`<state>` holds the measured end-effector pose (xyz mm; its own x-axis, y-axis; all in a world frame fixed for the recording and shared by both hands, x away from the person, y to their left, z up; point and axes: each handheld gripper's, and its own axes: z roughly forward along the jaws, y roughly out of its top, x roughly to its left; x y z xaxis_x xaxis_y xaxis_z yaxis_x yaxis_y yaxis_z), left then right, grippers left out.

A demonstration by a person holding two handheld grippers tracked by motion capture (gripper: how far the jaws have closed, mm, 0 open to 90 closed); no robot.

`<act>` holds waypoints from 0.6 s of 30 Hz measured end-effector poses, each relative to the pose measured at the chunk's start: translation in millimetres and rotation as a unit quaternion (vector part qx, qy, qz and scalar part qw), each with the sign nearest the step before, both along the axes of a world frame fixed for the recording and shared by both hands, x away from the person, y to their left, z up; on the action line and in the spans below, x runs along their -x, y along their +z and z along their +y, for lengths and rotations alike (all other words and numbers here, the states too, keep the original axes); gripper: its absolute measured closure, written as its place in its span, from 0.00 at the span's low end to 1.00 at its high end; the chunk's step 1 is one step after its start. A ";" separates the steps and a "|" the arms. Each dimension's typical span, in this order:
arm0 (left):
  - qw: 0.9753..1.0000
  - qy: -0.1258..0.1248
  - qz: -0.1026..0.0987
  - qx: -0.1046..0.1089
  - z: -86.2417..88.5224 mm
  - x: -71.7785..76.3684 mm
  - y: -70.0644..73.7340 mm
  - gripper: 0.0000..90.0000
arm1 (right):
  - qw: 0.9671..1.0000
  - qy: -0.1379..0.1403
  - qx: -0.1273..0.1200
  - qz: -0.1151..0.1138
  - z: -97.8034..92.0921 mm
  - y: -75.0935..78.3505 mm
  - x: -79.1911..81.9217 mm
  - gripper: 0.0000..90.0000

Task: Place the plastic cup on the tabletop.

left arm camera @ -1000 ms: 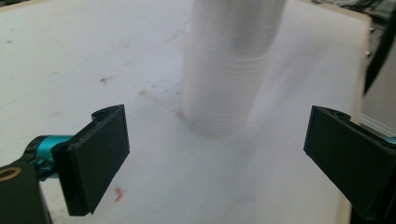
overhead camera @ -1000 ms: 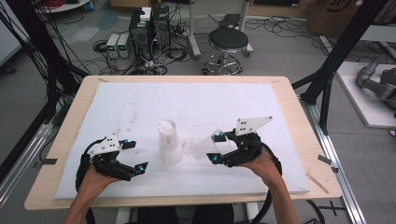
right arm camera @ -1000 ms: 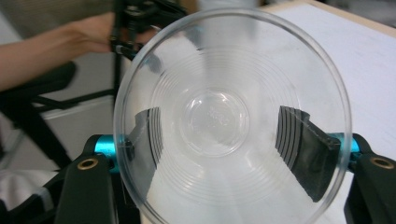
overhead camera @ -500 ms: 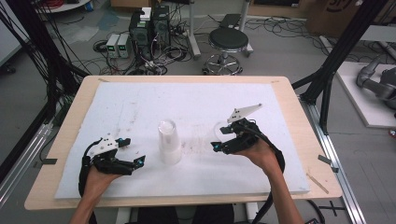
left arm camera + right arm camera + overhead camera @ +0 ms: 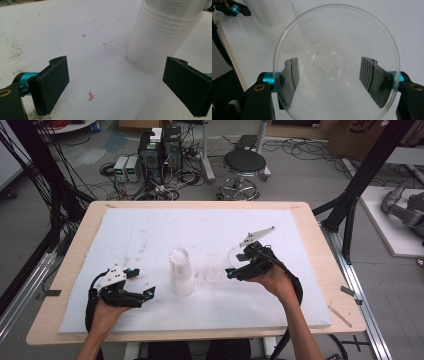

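Now the right gripper (image 5: 234, 265) is holding a single clear plastic cup (image 5: 336, 62); in the right gripper view its two black jaws are pressing on the cup's wall from 9 and 3 o'clock, and the cup's open mouth is facing the camera. In the high view this gripper is hanging a little above the white foam board (image 5: 150, 230), at about 3 o'clock from the stack of clear cups (image 5: 181, 271), near it but apart. The stack is standing upright close to the middle of the board. The left gripper (image 5: 141, 282) is sitting low over the board at 9 o'clock from the stack, just beside it. In the left gripper view its jaws are standing wide apart with nothing between them, and the stack is rising at about 1 o'clock, beyond the right jaw.
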<state>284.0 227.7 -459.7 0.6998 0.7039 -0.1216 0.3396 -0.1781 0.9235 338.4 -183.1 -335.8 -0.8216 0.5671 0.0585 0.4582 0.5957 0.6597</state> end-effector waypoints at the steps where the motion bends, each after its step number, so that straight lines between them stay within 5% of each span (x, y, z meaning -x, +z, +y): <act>1: 1.000 0.000 -0.002 0.000 0.2 -0.3 0.1 0.08 | 1.000 -0.001 0.000 0.000 -0.1 -0.2 0.3 0.35; 18: 1.000 0.007 -0.008 0.003 2.5 1.4 -6.2 0.08 | 1.000 -0.008 0.011 0.007 0.0 -7.9 -5.4 0.35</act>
<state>282.6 230.1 -465.9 0.6911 0.7134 -0.1158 0.3281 -0.1668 0.9298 343.8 -183.0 -343.7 -0.8120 0.5809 0.0562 0.4760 0.6034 0.6398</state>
